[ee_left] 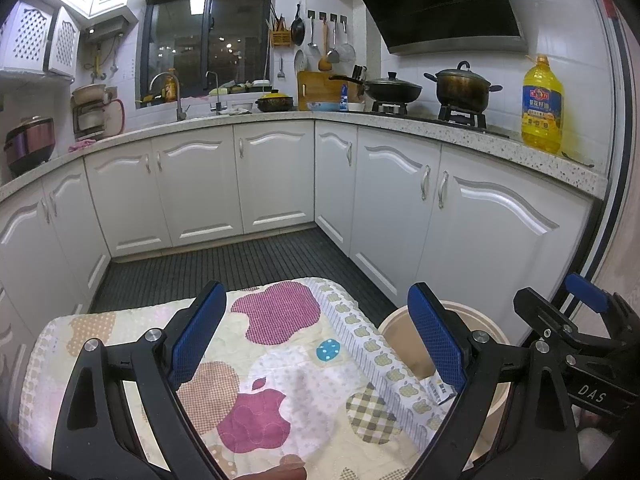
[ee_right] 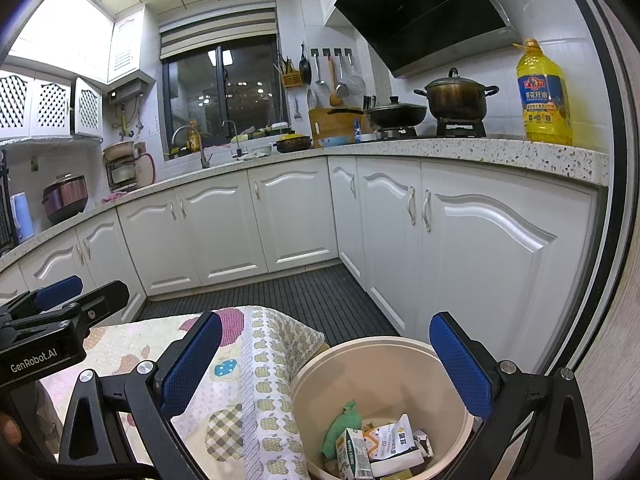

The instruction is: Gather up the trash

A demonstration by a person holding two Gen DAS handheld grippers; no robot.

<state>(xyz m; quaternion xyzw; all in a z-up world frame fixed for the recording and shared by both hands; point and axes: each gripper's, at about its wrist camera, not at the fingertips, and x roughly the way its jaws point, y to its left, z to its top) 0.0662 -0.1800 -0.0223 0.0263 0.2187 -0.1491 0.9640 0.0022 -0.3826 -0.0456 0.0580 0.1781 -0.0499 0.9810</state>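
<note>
Trash lies at the bottom of the cream bin (ee_right: 380,364): a green crumpled wad (ee_right: 340,424), a small drink carton (ee_right: 352,456), a white printed packet (ee_right: 394,446) and a dark scrap beside them, all touching in a loose heap. From the left wrist view only a corner of one carton (ee_left: 438,390) shows inside the bin (ee_left: 394,328).

The bin stands on the dark ribbed floor, just beside the quilt-covered surface (ee_right: 256,360) with its apple pattern, and near the white cabinet doors (ee_right: 480,248). No trash shows on the quilt in either view, so I judge the collecting is near its end or done.

The right claw (ee_right: 328,364) hangs over the bin's mouth with its blue pads well apart and nothing between them. The left claw (ee_left: 316,332) hovers over the quilt — pads equally wide, holding nothing.

As for handling, every piece looks light. The wad is soft and would squash under the pads; the carton and packet are thin card or film, likely empty, and would crumple rather than resist. A flat edge of the carton offers the surest hold; the glossy packet could slip — take it by a folded corner. The bin itself looks like stiff, smooth plastic, best taken at the rim.
</note>
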